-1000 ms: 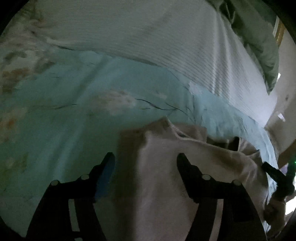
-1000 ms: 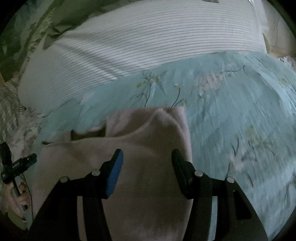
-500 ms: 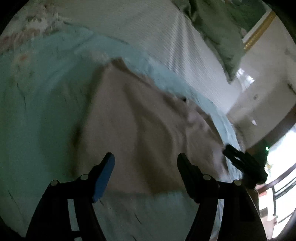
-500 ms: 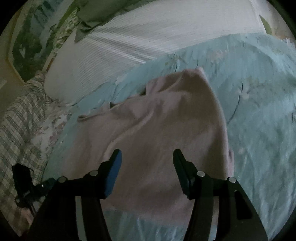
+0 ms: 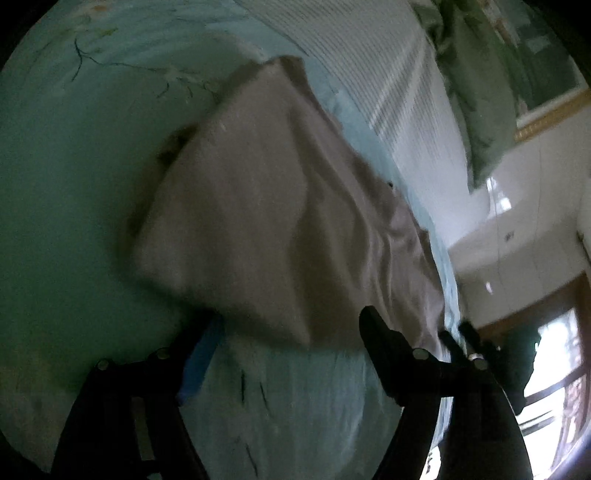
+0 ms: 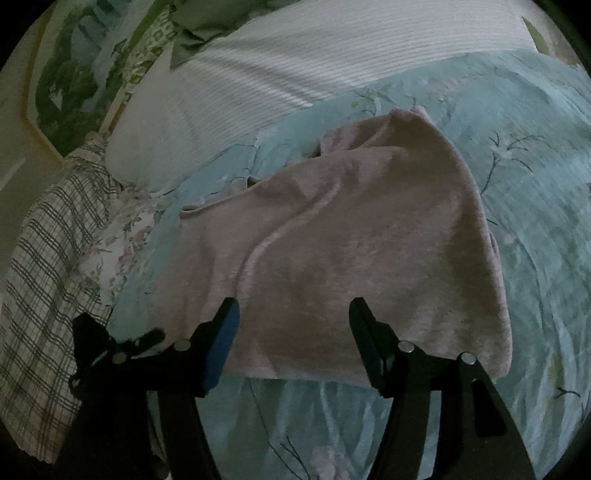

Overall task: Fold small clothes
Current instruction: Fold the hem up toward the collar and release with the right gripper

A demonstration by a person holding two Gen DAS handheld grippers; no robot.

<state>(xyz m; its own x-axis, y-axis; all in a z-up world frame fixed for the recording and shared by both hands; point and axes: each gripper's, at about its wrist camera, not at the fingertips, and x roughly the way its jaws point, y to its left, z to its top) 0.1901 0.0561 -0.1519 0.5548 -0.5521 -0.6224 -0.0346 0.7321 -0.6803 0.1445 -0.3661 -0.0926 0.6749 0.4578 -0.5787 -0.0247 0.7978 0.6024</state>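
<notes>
A pale pink garment (image 6: 351, 240) lies folded on a light blue floral bedspread (image 6: 535, 184); it also shows in the left wrist view (image 5: 277, 206). My right gripper (image 6: 293, 321) is open and empty, its fingers over the garment's near edge. My left gripper (image 5: 291, 332) is open and empty, just short of the garment's near edge. In the left wrist view the other gripper (image 5: 476, 343) shows at the right. In the right wrist view the other gripper (image 6: 110, 343) shows at the lower left.
A white striped pillow (image 6: 314, 62) lies beyond the garment, with a green pillow (image 6: 207, 29) behind it. A plaid cloth (image 6: 48, 258) hangs at the bed's left side. A framed picture (image 6: 66, 74) is on the wall. A window (image 5: 554, 354) shows at the right.
Both grippers have pulled back from over the garment toward its near edge and tilted. The garment lies flatter and more of it is in view. Both stayed open.
</notes>
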